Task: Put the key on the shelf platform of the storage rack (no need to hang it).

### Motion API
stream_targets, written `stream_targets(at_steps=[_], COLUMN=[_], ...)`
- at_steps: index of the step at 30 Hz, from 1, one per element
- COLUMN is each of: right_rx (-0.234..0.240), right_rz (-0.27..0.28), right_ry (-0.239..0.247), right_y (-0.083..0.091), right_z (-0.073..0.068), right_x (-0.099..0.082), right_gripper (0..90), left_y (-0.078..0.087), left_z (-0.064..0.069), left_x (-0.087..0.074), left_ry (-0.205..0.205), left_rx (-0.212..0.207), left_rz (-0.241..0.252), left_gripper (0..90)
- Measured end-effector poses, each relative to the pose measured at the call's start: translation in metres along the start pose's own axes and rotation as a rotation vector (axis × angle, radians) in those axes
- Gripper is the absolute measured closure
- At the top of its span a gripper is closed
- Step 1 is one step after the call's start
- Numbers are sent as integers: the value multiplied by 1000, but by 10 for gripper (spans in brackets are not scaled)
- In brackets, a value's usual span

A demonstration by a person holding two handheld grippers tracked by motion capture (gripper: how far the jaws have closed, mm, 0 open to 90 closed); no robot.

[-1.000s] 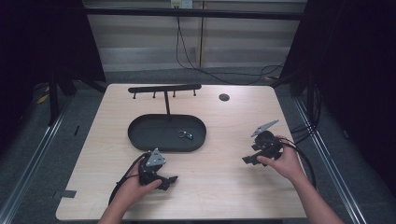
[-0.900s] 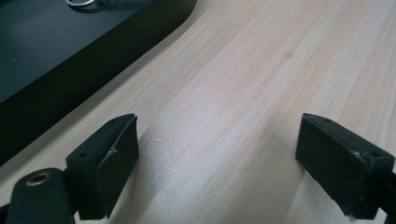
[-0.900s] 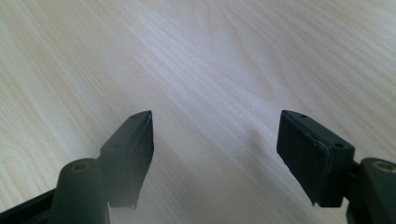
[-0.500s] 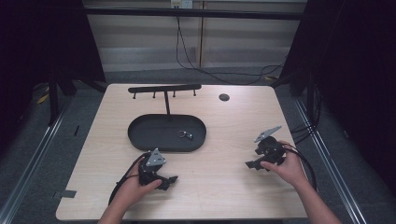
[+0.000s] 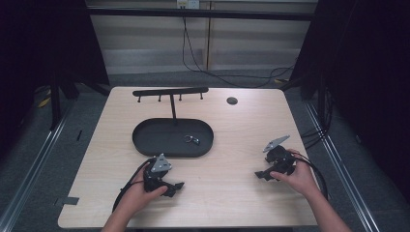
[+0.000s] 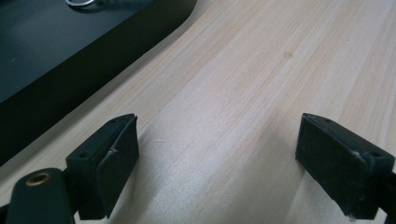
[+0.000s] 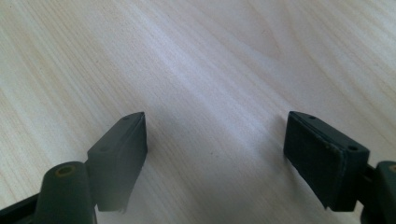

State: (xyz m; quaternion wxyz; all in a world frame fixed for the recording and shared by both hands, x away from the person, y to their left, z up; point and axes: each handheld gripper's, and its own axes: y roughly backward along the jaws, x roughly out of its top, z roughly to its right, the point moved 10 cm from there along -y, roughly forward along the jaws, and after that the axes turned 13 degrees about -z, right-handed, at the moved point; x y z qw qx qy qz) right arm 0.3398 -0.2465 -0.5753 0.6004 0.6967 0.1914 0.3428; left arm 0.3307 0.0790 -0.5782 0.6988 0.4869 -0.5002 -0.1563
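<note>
Now both grippers rest low on table [image 5: 232, 145], apart: left gripper [image 5: 178, 186] spread just beside tray [image 5: 145, 140]; right gripper [image 5: 259, 175] jaws just opening wide, nothing btw them. Keyring [image 5: 191, 139] lies in tray.

The left gripper [image 5: 175, 187] rests on the table [image 5: 232, 135] near its front edge, and the tray [image 5: 150, 140] lies just beyond it, its near rim close to the jaws. In the tray, toward its right end, lies a key ring [image 5: 191, 140], ahead and a little to the right of the left gripper. The stand [image 5: 170, 92] rises from the far side of the tray. A round disc [image 5: 232, 100] sits near the table's far edge, ahead of the right gripper [image 5: 261, 175] and to its left. The right gripper rests well to the right of the tray, with bare table between its jaws.
</note>
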Motion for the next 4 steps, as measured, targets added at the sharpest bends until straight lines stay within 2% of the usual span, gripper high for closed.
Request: stream_targets(at_steps=[4], right_rx=[-8], right_rz=[16], right_ry=[18], right_y=[-1], right_z=[-1], right_x=[0], right_gripper=[180], left_y=[0], left_z=[-1], left_x=[0], left_ry=[-8], left_rx=[4], left_rz=[-3], left_gripper=[126])
